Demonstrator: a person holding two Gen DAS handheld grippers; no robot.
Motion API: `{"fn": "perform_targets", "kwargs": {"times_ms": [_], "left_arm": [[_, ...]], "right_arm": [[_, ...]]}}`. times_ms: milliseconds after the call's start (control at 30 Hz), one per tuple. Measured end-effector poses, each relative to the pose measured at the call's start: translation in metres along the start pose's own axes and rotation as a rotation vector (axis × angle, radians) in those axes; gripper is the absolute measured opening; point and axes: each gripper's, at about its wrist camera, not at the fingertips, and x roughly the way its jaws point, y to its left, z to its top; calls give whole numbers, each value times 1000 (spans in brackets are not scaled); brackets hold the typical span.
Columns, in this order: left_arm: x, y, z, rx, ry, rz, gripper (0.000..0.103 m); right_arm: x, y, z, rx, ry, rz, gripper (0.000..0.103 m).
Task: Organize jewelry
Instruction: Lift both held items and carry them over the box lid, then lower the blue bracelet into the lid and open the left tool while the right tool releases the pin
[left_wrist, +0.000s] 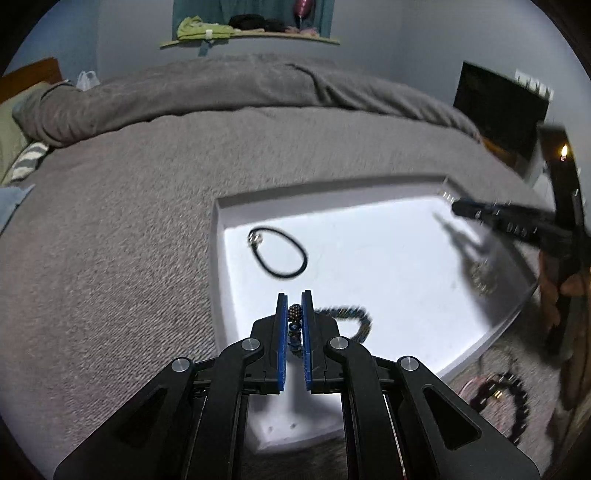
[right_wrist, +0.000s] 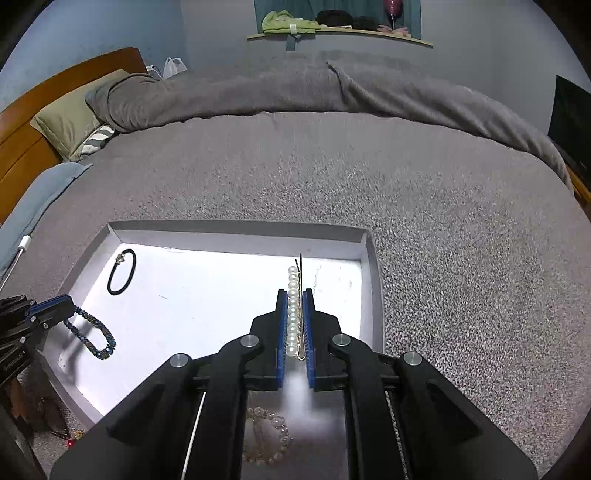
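Observation:
A white shallow tray (left_wrist: 221, 258) (right_wrist: 373, 280) lies on the grey bed cover. A black cord bracelet (left_wrist: 277, 255) (right_wrist: 122, 272) lies in its far left part. My left gripper (left_wrist: 294, 295) is shut on a dark blue beaded bracelet (left_wrist: 347, 317), which hangs over the tray's near left part; it also shows in the right wrist view (right_wrist: 92, 338). My right gripper (right_wrist: 294, 293) is shut on a pearl hair pin (right_wrist: 293, 310), held over the tray's right side. The right gripper shows blurred in the left wrist view (left_wrist: 458, 206).
A pearl bracelet (right_wrist: 267, 435) lies on the cover below the right gripper. A dark beaded bracelet (left_wrist: 517, 406) and a pinkish item (left_wrist: 469, 391) lie on the cover by the tray's near corner. Pillows (right_wrist: 70, 118) and a wooden headboard (right_wrist: 22, 122) are at left.

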Motion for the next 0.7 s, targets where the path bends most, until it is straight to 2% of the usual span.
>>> {"fn": "perform_targets", "kwargs": {"times_ms": [300, 700], "left_arm": [[1, 7, -7, 33, 16, 75, 8], [3, 11, -10, 31, 19, 74, 8]], "right_arm": [[7, -1, -5, -12, 11, -19, 8], [11, -4, -7, 21, 24, -26, 8]]}}
